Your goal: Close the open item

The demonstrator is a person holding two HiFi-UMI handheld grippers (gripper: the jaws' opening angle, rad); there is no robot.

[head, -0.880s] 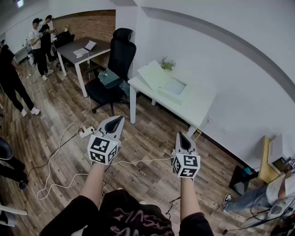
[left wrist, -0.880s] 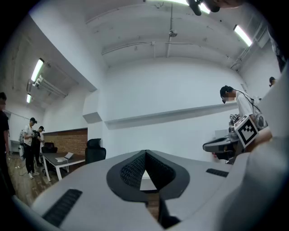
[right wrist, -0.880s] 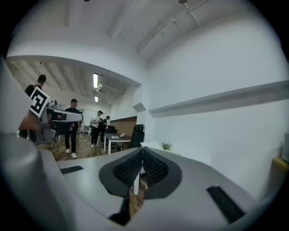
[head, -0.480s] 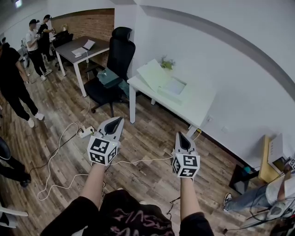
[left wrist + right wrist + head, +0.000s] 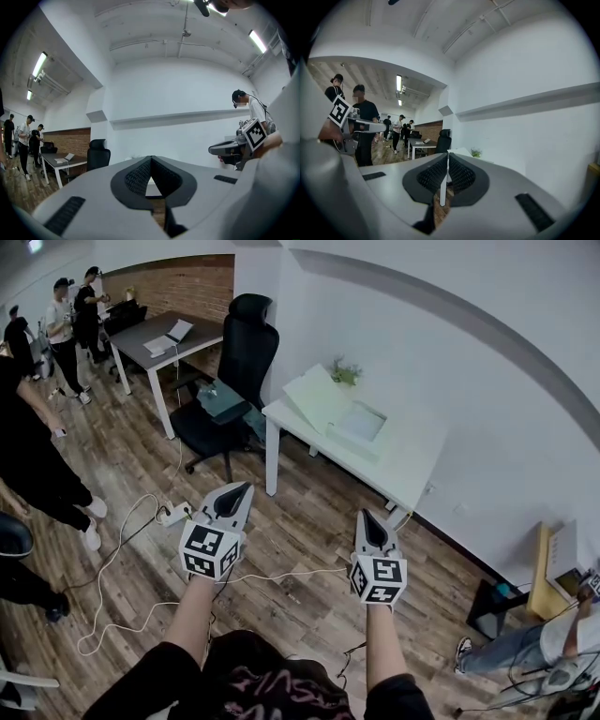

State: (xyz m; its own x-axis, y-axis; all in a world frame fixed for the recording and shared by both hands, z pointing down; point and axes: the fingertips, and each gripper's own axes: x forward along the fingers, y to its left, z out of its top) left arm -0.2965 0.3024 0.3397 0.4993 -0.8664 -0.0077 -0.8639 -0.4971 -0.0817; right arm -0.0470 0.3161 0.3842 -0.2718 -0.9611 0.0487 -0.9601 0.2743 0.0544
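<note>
An open pale box [image 5: 343,416] with its lid [image 5: 313,393] tilted up to the left sits on a white table [image 5: 409,470] against the wall, well ahead of me. My left gripper [image 5: 245,487] is held over the wooden floor, short of the table, shut and empty. My right gripper [image 5: 365,515] is held level beside it, also shut with nothing between its jaws. In the left gripper view the left gripper [image 5: 151,160] has its pads meeting at the tip. In the right gripper view the right gripper [image 5: 447,157] points toward the table, jaws together.
A black office chair [image 5: 236,367] stands left of the table, with a grey desk [image 5: 159,338] behind it. A small plant [image 5: 344,372] sits at the table's back edge. A power strip [image 5: 174,512] and cables [image 5: 117,554] lie on the floor. People [image 5: 37,460] stand at the left.
The person in black at the left has stepped closer into view. Both grippers stay shut and about where they were.
</note>
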